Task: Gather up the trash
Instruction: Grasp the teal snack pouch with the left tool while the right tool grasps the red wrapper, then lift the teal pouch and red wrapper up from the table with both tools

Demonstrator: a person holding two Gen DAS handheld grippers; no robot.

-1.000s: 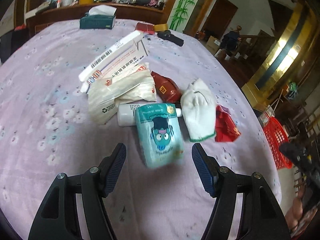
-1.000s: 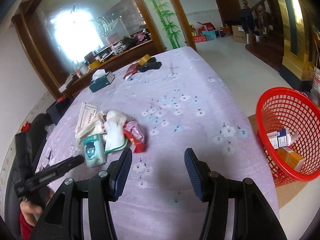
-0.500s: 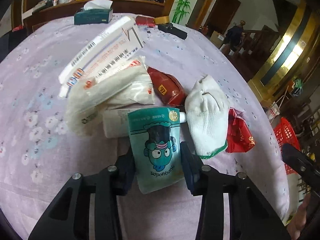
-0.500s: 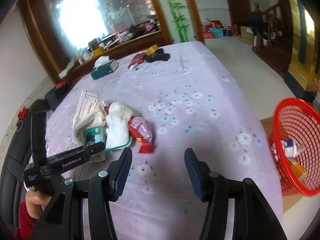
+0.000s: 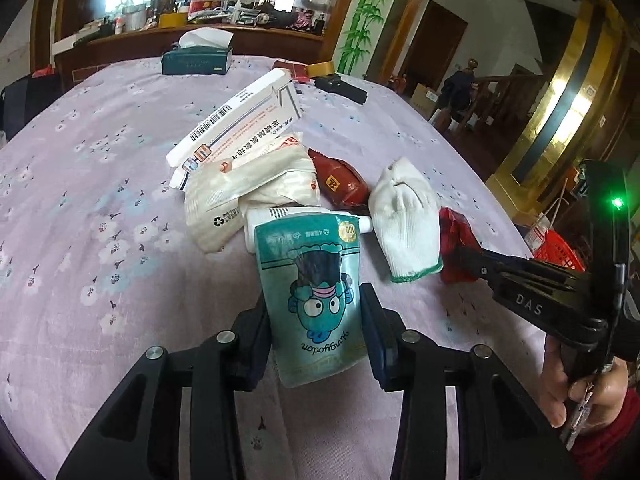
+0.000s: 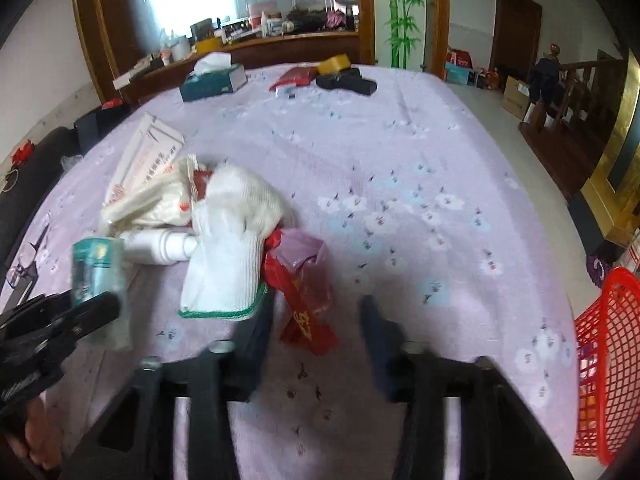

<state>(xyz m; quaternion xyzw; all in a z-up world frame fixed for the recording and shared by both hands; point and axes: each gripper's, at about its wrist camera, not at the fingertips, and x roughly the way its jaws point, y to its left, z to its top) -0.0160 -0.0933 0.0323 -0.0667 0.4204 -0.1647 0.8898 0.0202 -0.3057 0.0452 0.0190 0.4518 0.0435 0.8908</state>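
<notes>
A lilac flowered cloth covers the table (image 5: pixel 100 152). Nearest, the teal pouch (image 5: pixel 316 300), loose a second ago, is now clamped between the left gripper's (image 5: pixel 316 334) fingers, so carrying can begin. The right gripper (image 6: pixel 316 328) has been brought to the red wrapper (image 6: pixel 304 304), fingers spread. Beyond lie the glove (image 5: pixel 406 220) and box (image 5: pixel 240 124); the basket (image 6: pixel 608 360) waits off the table edge.

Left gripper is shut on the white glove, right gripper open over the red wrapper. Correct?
Not quite. In the left wrist view the left gripper is shut on the teal cartoon pouch, not the white glove, which lies untouched beside it on the table. The rest holds: the right wrist view shows the right gripper open over the red wrapper.
</notes>
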